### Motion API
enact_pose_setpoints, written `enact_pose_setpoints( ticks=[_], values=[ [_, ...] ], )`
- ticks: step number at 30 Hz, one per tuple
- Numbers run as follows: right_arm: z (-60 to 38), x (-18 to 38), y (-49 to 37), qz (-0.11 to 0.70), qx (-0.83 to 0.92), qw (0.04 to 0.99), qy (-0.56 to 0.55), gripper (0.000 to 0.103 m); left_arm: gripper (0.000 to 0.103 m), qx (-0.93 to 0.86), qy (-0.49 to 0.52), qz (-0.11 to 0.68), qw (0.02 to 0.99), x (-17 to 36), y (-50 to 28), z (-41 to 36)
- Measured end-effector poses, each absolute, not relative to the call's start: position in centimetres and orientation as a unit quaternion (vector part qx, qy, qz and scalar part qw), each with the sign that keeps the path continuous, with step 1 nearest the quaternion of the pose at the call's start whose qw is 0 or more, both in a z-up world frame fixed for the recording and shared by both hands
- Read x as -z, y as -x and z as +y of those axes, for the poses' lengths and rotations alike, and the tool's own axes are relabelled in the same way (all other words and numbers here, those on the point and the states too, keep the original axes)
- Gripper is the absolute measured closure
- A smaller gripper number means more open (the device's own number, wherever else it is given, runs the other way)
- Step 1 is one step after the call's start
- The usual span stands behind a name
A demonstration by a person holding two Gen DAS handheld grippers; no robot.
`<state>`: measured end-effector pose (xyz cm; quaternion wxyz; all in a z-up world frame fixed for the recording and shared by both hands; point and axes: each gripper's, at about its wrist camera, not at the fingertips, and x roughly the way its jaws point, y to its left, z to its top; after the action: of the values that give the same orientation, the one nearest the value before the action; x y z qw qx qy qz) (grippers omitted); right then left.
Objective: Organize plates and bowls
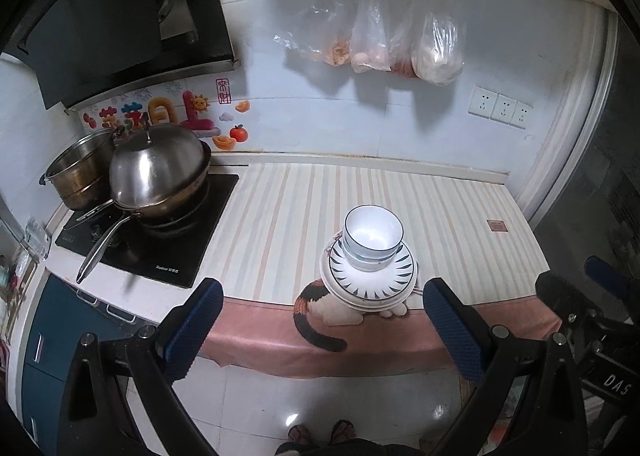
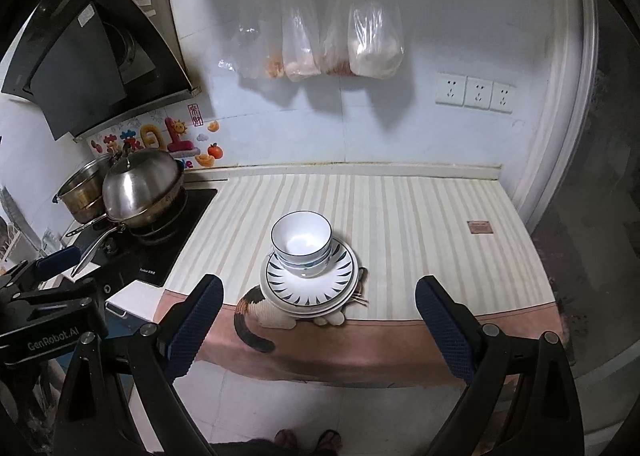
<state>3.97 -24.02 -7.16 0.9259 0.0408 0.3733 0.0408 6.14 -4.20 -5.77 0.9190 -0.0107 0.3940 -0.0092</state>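
White bowls with a dark rim sit nested on a stack of plates whose top plate has dark petal marks. The stack stands near the front edge of the striped counter cloth. My left gripper hangs open in front of the counter, back from the stack, with nothing between its blue pads. My right gripper is open too, also short of the counter edge and holding nothing. The right gripper's body shows at the right edge of the left wrist view.
A gas hob on the left carries a lidded wok and a steel pot, long handles pointing forward. A range hood hangs above. Plastic bags hang on the wall. A person's feet stand on the tiled floor below.
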Motion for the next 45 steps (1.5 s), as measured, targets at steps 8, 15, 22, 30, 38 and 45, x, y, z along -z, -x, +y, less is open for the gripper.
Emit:
enact_pose_setpoints(
  ticks=[8, 15, 22, 30, 38, 45],
  values=[
    [-23.0, 6.4, -2.6, 0.367, -0.026, 0.929, -0.043, 0.004, 0.0, 0.016, 0.003, 0.387, 0.922, 5.2, -4.8, -3.2],
    [-22.8, 6.3, -2.2, 0.365, -0.028, 0.93, -0.041, 0.004, 0.0, 0.014, 0.007, 0.385, 0.923, 4.8, -3.8, -2.5],
    [-22.0, 6.2, -1.4, 0.363, -0.029, 0.931, -0.038, 0.004, 0.0, 0.007, 0.005, 0.38, 0.925, 4.6, -3.1, -1.6],
    [-21.8, 6.1, -1.4, 0.367, -0.023, 0.929, -0.04, 0.004, 0.0, 0.01, 0.006, 0.377, 0.926, 4.4, -2.8, -1.5],
    [-21.8, 5.9, -1.3, 0.365, -0.02, 0.93, -0.038, 0.004, 0.0, 0.011, 0.007, 0.375, 0.927, 4.3, -2.5, -1.4],
    [-21.8, 5.7, -1.1, 0.362, -0.019, 0.931, -0.037, 0.003, 0.0, 0.012, 0.007, 0.376, 0.927, 4.2, -2.4, -1.3]
  ],
)
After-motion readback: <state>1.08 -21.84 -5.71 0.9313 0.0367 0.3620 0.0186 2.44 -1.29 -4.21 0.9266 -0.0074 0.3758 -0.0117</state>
